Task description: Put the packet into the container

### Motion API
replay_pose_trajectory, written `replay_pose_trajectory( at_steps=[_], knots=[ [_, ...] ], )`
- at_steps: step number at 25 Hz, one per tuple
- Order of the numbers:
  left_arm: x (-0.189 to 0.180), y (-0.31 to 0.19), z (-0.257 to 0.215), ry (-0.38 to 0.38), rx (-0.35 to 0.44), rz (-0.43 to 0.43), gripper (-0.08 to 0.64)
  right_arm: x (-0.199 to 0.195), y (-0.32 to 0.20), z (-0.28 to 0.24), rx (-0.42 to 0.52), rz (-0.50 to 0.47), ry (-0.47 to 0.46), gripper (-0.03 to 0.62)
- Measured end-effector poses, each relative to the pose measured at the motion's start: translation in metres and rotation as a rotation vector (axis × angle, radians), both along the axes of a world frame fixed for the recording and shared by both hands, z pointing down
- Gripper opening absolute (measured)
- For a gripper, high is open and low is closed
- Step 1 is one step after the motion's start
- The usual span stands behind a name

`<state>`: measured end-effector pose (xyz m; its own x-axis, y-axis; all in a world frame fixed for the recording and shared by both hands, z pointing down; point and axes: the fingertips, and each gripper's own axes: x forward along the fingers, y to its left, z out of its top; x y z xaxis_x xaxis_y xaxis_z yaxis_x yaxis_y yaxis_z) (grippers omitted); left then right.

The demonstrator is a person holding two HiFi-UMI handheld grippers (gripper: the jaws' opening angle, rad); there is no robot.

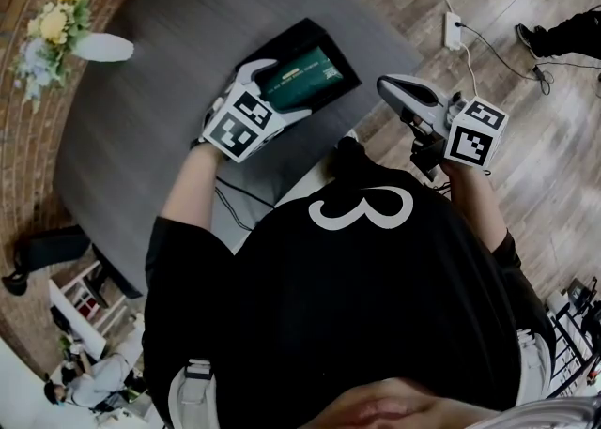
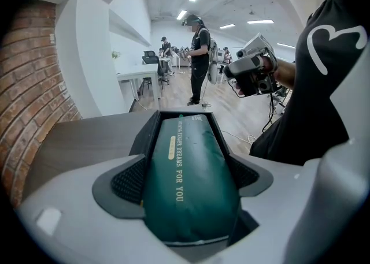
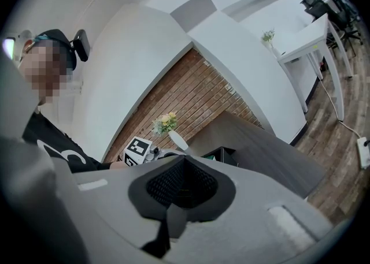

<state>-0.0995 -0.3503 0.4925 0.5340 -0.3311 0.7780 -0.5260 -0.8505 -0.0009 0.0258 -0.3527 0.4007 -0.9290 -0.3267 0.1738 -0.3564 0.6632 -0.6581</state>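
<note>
Bench (image 1: 131, 136) bore 1 black container (image 2: 143, 136) directly ahead of the left tongs (image 1: 277, 94), which pinched the green packet (image 2: 191, 182), its far end lying between the container walls. Right tongs (image 3: 182, 185) hung pressed together, empty, off the bench. Placing seemed nearly done; next, the left tongs would need spreading, then lifting clear.

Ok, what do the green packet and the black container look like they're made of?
The green packet looks like soft plastic or foil-backed film with a satin finish: it bulges like a pillow, shows fine dimples and a dull sheen, and carries gold print. The black container looks rigid and matte, with flat straight walls and no glare; plastic or coated card, can't tell which.
</note>
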Motion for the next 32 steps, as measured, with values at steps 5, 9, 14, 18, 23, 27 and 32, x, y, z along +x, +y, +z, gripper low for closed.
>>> replay_pose_trajectory(
  at_steps=[5,9,14,18,23,27,32],
  knots=[
    [0.004,0.000,-0.004,0.038,0.012,-0.027,0.479,0.000,0.005,-0.001,0.012,-0.012,0.004,0.003],
    [0.002,0.003,-0.009,0.071,-0.008,-0.059,0.491,-0.002,0.010,-0.002,0.025,-0.027,0.006,0.003],
    [-0.004,0.010,-0.014,0.088,-0.007,-0.099,0.476,-0.006,0.015,-0.005,0.030,-0.031,-0.001,0.003],
    [-0.013,0.015,-0.024,0.128,-0.013,-0.222,0.327,-0.011,0.022,-0.010,0.059,-0.036,0.002,0.003],
    [-0.012,0.032,-0.057,0.273,0.022,-0.355,0.188,-0.019,0.036,-0.025,0.107,-0.058,-0.002,0.003],
    [0.001,0.052,-0.089,0.460,0.020,-0.438,0.055,-0.026,0.047,-0.041,0.136,-0.071,-0.024,0.003],
    [0.006,0.079,-0.129,0.639,0.059,-0.504,0.011,-0.037,0.069,-0.057,0.171,-0.104,-0.045,0.003]
  ],
)
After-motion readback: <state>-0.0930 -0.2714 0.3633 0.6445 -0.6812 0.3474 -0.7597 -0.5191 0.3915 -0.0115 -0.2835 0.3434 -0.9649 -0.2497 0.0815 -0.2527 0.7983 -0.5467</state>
